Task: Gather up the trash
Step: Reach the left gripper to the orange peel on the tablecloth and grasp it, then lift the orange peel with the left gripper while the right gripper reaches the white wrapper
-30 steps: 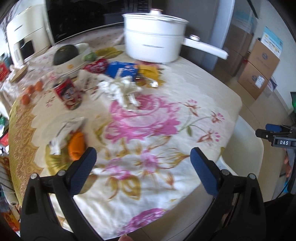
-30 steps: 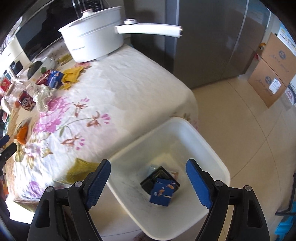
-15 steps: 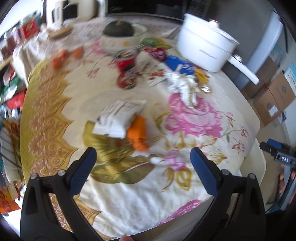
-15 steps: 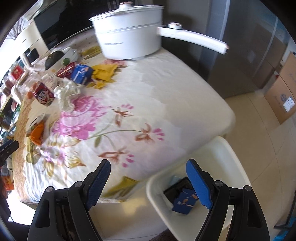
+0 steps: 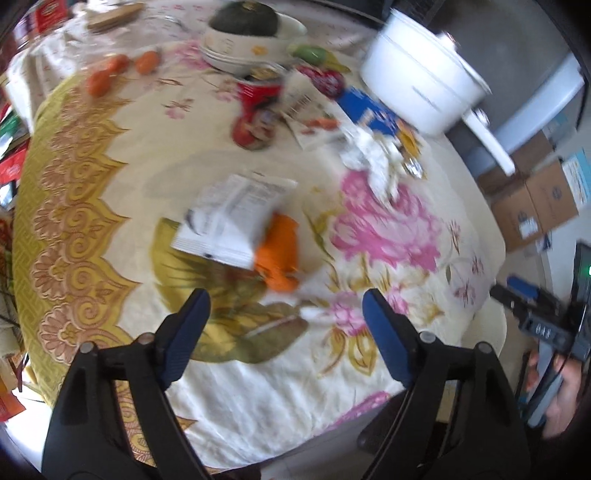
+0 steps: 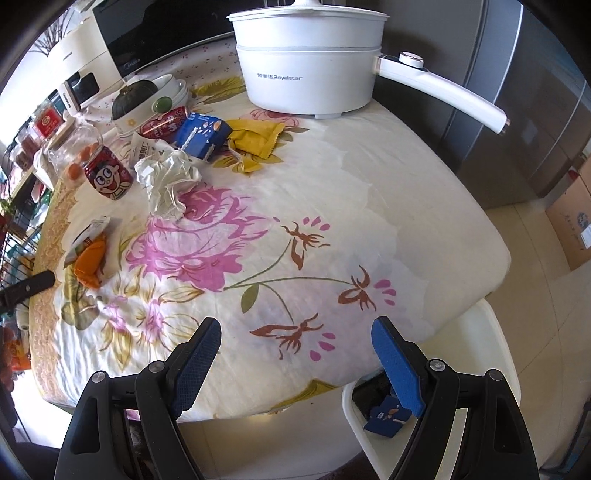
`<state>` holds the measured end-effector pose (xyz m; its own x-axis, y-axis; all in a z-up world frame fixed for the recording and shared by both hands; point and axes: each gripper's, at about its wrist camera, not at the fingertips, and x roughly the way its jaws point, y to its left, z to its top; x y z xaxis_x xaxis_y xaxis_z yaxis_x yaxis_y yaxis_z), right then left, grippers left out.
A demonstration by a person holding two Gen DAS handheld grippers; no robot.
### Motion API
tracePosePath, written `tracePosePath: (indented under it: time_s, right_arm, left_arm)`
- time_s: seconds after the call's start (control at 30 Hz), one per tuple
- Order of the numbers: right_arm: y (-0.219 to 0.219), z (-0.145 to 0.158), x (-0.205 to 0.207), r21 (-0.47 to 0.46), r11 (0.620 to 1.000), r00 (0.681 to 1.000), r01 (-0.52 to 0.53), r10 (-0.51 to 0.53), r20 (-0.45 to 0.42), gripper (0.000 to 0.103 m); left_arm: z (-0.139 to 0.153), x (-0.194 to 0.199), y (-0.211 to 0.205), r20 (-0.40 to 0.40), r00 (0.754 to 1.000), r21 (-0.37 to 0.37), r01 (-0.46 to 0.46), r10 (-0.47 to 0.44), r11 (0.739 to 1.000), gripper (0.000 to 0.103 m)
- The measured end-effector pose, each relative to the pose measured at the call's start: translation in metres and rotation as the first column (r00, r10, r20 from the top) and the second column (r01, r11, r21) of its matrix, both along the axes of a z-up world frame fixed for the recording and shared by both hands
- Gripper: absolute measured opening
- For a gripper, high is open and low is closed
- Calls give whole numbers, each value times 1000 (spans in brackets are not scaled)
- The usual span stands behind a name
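Trash lies on the floral tablecloth [image 6: 369,206]. A white printed packet [image 5: 232,221] lies over an orange wrapper [image 5: 280,254], just ahead of my open, empty left gripper [image 5: 284,306]. Farther back are crumpled white paper [image 6: 168,181], a blue carton [image 6: 203,134], a yellow wrapper [image 6: 258,138] and red cans [image 6: 109,177]. My right gripper [image 6: 295,338] is open and empty over the table's near edge. The white bin [image 6: 495,354] stands below the table at right with a blue carton [image 6: 386,419] in it.
A white electric pot [image 6: 310,70] with a long handle stands at the back. A bowl with a dark squash [image 5: 243,22], a glass jar [image 6: 70,147] and small orange fruits [image 5: 122,70] sit at the far left. Cardboard boxes [image 5: 535,199] stand on the floor.
Both grippers have swung from the bin side toward the table. The left view now centres on the white packet and orange wrapper, which are closer. The right gripper has left the bin.
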<state>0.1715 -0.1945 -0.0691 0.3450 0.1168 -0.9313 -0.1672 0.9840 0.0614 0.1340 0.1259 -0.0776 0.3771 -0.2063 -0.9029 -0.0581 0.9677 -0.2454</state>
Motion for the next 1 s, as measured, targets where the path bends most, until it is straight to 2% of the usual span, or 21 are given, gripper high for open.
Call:
tracePosePath:
  time_s: [0.07, 0.1, 0.2, 0.27, 0.37, 0.57, 0.77, 1.0]
  right_arm:
    - [-1, -1, 1, -4, 1000, 1000, 2, -2, -3, 85]
    - [-2, -3, 2, -6, 1000, 1000, 5, -5, -6, 85]
    - [-6, -5, 2, -12, 1000, 1000, 9, -9, -10, 85]
    - [-10, -6, 1, -15, 1000, 1000, 15, -16, -12, 85]
    - [-16, -5, 0, -10, 1000, 1000, 27, -28, -12, 85]
    - [-26, 0, 0, 0, 999, 999, 52, -52, -8, 85]
    - [-24, 3, 2, 14, 998, 998, 58, -58, -8, 85]
    - [-4, 8, 8, 44, 997, 998, 57, -57, -3, 85]
  left_arm:
    - [-8, 4, -6, -14, 1000, 40, 7, -7, 999, 83]
    - [-11, 7, -6, -39, 999, 57, 8, -6, 998, 79]
    - [-24, 16, -2, -41, 999, 36, -19, 21, 999, 70]
    - [-29, 20, 0, -23, 999, 45, -47, 48, 998, 70]
    - [-39, 27, 1, -2, 997, 17, -76, 76, 997, 66]
    - [-44, 31, -3, 14, 997, 5, -79, 79, 997, 34]
    - [-29, 20, -13, 8, 1000, -38, -12, 12, 999, 31]
    - [-5, -5, -12, 31, 998, -158, 54, -50, 986, 31]
